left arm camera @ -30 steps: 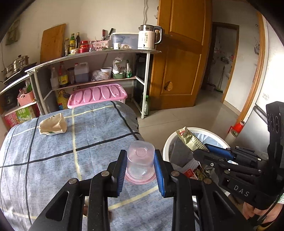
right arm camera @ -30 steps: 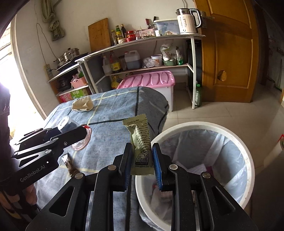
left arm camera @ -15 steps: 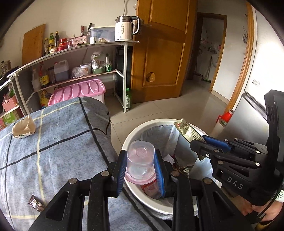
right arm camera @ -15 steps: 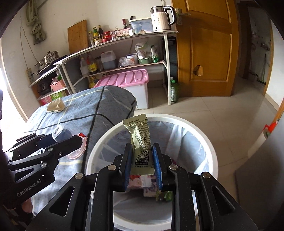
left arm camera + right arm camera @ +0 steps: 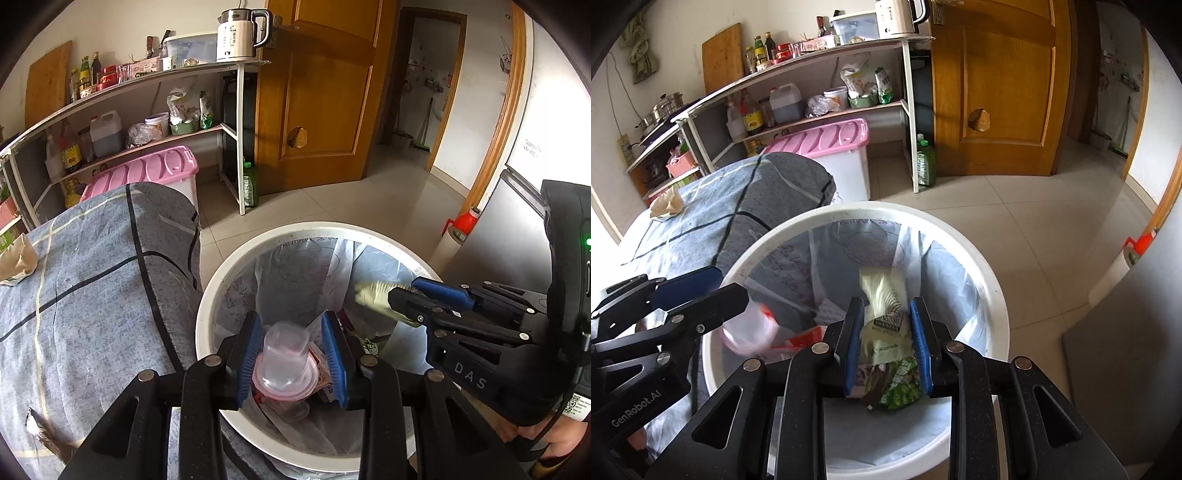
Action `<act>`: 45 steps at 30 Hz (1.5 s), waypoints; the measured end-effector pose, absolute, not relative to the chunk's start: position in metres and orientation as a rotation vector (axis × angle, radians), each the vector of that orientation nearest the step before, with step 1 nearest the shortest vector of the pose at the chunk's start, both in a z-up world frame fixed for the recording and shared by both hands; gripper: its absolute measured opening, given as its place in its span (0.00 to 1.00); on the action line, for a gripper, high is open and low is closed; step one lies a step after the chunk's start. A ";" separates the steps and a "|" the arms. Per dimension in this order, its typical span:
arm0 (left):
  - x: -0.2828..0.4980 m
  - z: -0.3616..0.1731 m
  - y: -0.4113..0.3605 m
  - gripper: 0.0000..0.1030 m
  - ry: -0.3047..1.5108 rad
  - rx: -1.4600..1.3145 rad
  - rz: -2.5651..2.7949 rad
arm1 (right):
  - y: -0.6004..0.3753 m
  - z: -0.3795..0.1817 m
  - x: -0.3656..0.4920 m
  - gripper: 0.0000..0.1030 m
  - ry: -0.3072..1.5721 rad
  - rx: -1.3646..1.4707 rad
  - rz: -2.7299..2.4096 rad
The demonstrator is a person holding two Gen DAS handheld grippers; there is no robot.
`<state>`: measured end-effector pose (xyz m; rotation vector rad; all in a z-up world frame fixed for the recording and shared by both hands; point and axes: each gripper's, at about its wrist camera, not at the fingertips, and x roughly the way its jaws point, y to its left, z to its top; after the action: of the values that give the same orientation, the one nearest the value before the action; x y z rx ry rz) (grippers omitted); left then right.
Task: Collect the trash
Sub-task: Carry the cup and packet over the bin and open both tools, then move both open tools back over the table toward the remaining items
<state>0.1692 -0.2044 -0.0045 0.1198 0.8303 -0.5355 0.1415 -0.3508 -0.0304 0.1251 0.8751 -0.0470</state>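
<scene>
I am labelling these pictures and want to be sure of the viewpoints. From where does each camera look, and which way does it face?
Left wrist: sits on the left hand-held gripper, looks down into the white bin; the plastic cup is between its opening jaws; the right hand-held gripper and a hand show.
Right wrist: sits on the right hand-held gripper, looks down into the bin; the green wrapper is blurred between its opening jaws; the left hand-held gripper shows.
Shared: bin, grey-covered table, shelves, door.

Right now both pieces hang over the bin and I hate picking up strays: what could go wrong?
The cup, loose between the just-opening left fingers, drops near the bin's closest rim and could bounce out. The wrapper may snag on the right fingers. The paper wad is easily forgotten.
</scene>
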 end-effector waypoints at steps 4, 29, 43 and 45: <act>0.170 -0.005 -0.201 0.51 0.834 0.098 -0.528 | -0.352 -0.032 0.142 0.39 0.877 0.124 -0.049; 0.139 0.031 -0.114 0.60 0.733 0.042 -0.379 | -0.285 0.002 0.129 0.43 0.795 0.086 0.046; 0.124 0.041 -0.031 0.60 0.704 -0.021 -0.246 | -0.206 0.009 0.127 0.43 0.774 0.042 0.210; 0.123 0.041 -0.014 0.60 0.706 -0.034 -0.219 | -0.194 0.008 0.128 0.43 0.777 0.030 0.232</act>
<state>0.1226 -0.0139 0.0408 -0.0340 0.7060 -0.2191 0.1280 -0.1937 0.0080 0.0304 0.7767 0.2322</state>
